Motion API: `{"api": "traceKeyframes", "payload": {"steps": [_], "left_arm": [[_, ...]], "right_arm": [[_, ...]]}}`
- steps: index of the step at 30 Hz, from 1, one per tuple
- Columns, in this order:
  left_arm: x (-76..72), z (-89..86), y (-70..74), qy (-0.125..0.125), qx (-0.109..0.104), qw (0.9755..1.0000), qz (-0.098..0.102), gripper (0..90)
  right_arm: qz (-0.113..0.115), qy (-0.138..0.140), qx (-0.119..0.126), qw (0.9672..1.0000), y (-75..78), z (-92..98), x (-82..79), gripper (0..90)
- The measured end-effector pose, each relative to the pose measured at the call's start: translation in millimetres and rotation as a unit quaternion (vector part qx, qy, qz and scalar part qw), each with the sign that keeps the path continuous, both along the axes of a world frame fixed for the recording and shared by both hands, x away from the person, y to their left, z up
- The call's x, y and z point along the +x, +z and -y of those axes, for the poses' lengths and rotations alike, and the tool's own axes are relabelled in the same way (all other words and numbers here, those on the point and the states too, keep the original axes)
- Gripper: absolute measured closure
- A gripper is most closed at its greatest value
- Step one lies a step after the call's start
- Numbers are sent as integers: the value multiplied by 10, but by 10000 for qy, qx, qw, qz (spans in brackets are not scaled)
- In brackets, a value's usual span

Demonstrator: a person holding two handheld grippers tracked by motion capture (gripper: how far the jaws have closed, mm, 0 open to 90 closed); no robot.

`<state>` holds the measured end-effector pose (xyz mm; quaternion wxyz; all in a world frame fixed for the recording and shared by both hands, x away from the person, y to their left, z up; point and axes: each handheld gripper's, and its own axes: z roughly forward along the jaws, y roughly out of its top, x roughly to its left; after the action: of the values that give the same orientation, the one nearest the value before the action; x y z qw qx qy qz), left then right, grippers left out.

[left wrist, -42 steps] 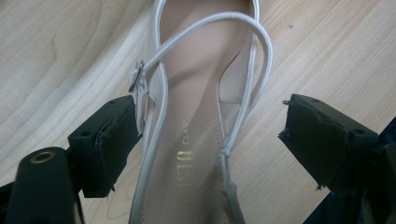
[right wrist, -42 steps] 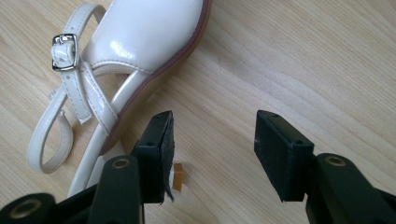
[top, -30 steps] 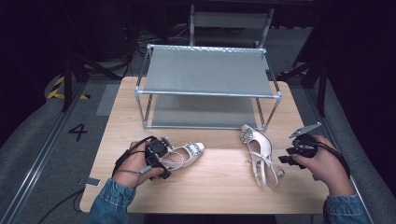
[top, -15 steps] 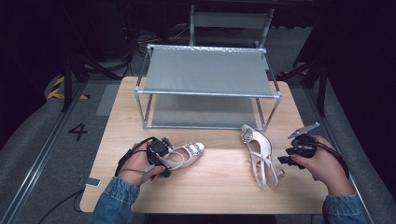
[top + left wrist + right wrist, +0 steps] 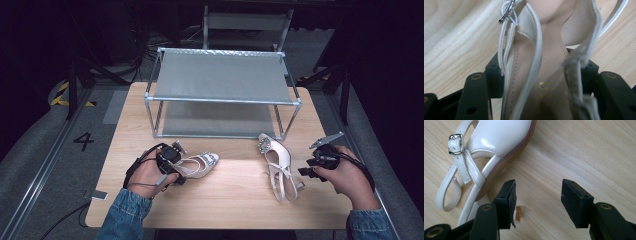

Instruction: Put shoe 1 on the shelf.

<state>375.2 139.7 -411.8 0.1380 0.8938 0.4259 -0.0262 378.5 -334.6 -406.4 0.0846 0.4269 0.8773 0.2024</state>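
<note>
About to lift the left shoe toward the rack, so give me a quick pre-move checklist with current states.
1. Left gripper around the cream patent slingback shoe with jewelled toe: ok. Its jaws have just been closing, heel end between them in the left gripper view.
2. Pads pressing firmly on that shoe: cannot tell.
3. Right gripper free of load: ok, jaws open over bare wood.
4. Second cream slingback shoe out of the way: ok, it lies on the light wooden table, apart from the first.
5. Grey metal-framed two-tier shoe rack top shelf bare: ok.
6. Loose buckled strap clear of the jaws: cannot tell.
</note>
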Motion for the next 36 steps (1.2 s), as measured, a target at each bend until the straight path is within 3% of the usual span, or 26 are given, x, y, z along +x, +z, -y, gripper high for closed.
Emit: {"api": "traceKeyframes", "payload": {"steps": [10,15,19,25,36], "left_arm": [[79,-5,145,217,-294,9990,272,405],[168,-6,236,383,-514,9960,618,405],[255,-1,266,505,-620,9944,694,405],[444,66,245,695,-713,9913,859,406],[793,184,52,1166,-707,9863,926,406]], "right_arm": [[-17,-116,-10,9999,-13,69,-61,469],[-33,-193,-52,9998,-31,125,-113,469],[-54,-269,-41,9996,-36,159,-154,469],[-34,-283,-68,9996,-50,184,-196,469],[-67,-338,-51,9994,-74,231,-235,470]]}}
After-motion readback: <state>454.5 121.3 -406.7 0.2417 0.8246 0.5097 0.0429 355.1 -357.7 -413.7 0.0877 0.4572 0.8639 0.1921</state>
